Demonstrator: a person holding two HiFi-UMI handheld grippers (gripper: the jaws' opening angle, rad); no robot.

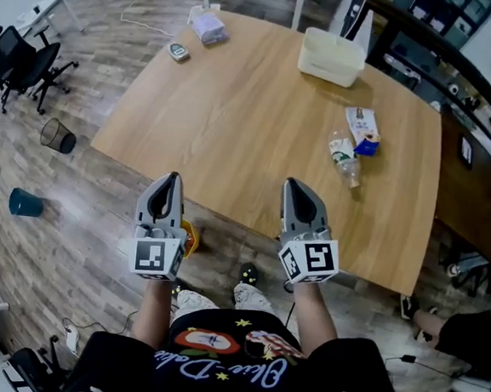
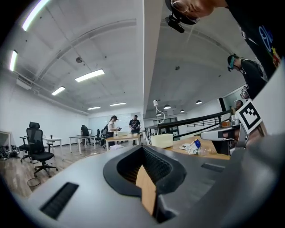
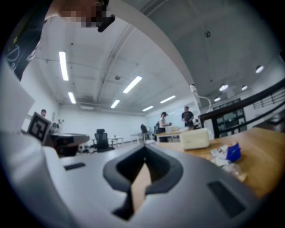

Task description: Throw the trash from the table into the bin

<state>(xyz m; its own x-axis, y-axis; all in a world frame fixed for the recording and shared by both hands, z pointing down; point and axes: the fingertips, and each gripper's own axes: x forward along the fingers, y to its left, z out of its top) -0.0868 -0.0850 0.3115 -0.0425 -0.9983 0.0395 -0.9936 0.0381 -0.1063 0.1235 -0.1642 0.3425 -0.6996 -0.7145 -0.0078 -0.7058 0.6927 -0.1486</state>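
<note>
1. Left gripper (image 1: 173,178) and right gripper (image 1: 291,185) both have their jaws pressed together, gripping nothing.
2. Both tips hover at the near edge of the wooden table (image 1: 235,122).
3. Crushed bottle (image 1: 344,157) and snack packet (image 1: 363,129) lie on it, at two o'clock from the right gripper.
4. Mesh bin (image 1: 57,135) stands on the floor, at nine o'clock from the left gripper.

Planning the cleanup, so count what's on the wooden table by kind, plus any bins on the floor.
Plastic bottle: 1
Snack packet: 1
White tub: 1
Purplish pack: 1
Small oval gadget: 1
Floor bins: 2, black mesh bin and teal bin
Total: 7
</note>
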